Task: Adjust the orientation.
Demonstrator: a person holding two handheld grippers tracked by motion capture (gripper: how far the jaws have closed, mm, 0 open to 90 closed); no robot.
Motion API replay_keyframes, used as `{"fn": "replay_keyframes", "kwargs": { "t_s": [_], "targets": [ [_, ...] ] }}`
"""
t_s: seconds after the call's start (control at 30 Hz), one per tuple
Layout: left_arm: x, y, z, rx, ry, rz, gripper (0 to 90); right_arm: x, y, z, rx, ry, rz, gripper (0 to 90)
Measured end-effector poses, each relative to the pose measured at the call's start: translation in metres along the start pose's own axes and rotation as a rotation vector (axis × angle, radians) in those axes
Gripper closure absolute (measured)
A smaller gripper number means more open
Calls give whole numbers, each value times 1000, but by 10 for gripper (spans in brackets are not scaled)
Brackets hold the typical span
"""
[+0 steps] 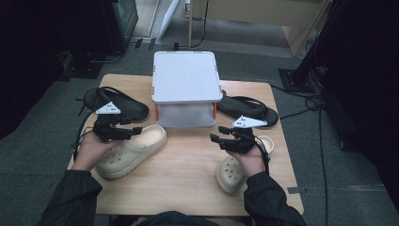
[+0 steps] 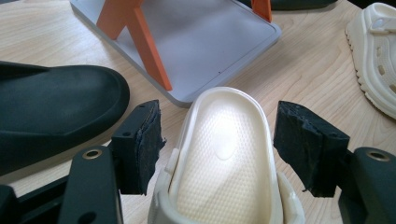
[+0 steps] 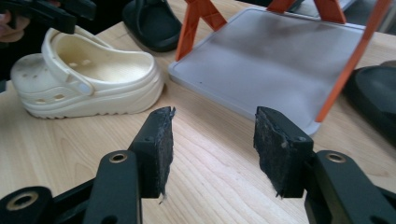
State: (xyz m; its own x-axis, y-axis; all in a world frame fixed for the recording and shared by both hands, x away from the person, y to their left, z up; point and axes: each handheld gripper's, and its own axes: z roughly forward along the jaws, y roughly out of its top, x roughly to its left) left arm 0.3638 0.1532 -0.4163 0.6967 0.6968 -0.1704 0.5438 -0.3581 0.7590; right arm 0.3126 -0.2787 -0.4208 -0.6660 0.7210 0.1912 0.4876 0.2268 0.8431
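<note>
Your left claw (image 2: 219,149) is hanging spread around the left clog's (image 2: 224,163) heel, pads not pressing. Your right claw (image 3: 212,149) is hovering spread over bare surface (image 3: 205,186), near the rack (image 3: 280,60).

Count on the tabletop (image 1: 188,160), high view:
- Cream clogs: two. One clog at 9 o'clock (image 1: 131,150), the other at 4 o'clock (image 1: 230,172).
- Black sandals: two. One at 10 o'clock (image 1: 117,103), one at 2 o'clock (image 1: 247,108).
- Grey two-tier rack with orange legs: one, at 12 o'clock (image 1: 186,75).
- Grippers: two, the left gripper (image 1: 135,131) and the right gripper (image 1: 215,138).
</note>
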Motion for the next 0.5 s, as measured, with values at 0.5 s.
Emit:
{"fn": "replay_keyframes", "kwargs": {
  "t_s": [0.5],
  "targets": [
    [6, -17, -30, -35, 55, -51, 367, 30, 13, 23, 30, 112, -92, 484]
  ]
}}
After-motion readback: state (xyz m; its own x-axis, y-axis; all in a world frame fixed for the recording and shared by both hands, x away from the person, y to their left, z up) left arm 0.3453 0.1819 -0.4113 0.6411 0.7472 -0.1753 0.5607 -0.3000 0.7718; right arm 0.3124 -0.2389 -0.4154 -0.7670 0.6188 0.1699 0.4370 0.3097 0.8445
